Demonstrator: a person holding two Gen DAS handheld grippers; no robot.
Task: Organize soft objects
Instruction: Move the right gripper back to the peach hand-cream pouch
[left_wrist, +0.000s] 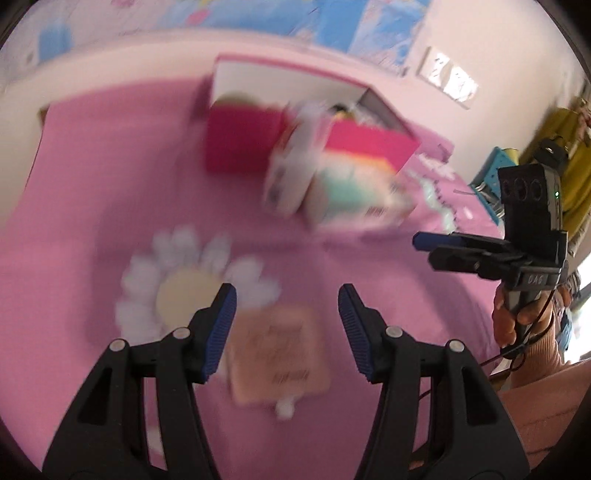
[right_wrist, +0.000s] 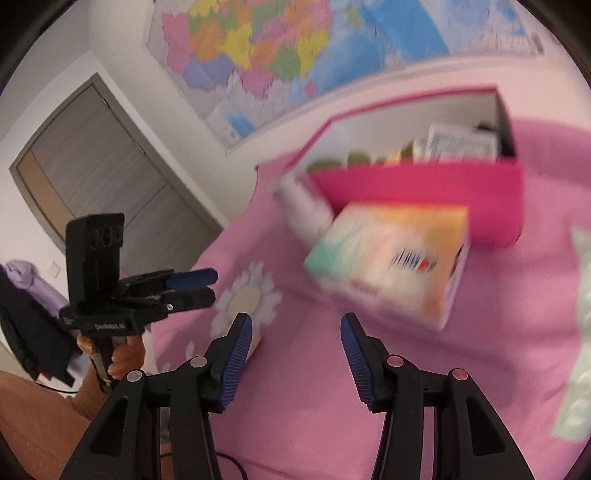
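An open magenta box (left_wrist: 240, 142) (right_wrist: 424, 188) stands on the pink bed cover with several packs inside. A pastel tissue pack (left_wrist: 354, 192) (right_wrist: 391, 266) lies in front of it, and a white soft pack (left_wrist: 291, 162) (right_wrist: 306, 210) leans on the box's front wall. A flat beige pouch (left_wrist: 277, 354) lies on the cover, and my left gripper (left_wrist: 287, 291) (right_wrist: 214, 285) hovers over it, open and holding nothing. My right gripper (right_wrist: 296, 319) (left_wrist: 428, 249) is open too, with nothing between its pads, and it points at the tissue pack. Both views are blurred.
A white daisy print (left_wrist: 184, 288) (right_wrist: 247, 299) marks the cover beside the pouch. A map (right_wrist: 258, 48) hangs on the wall behind the bed, and a grey door (right_wrist: 92, 158) is at the left. Yellow clothing (left_wrist: 576, 155) and a blue crate (left_wrist: 498, 162) stand beyond the bed's right edge.
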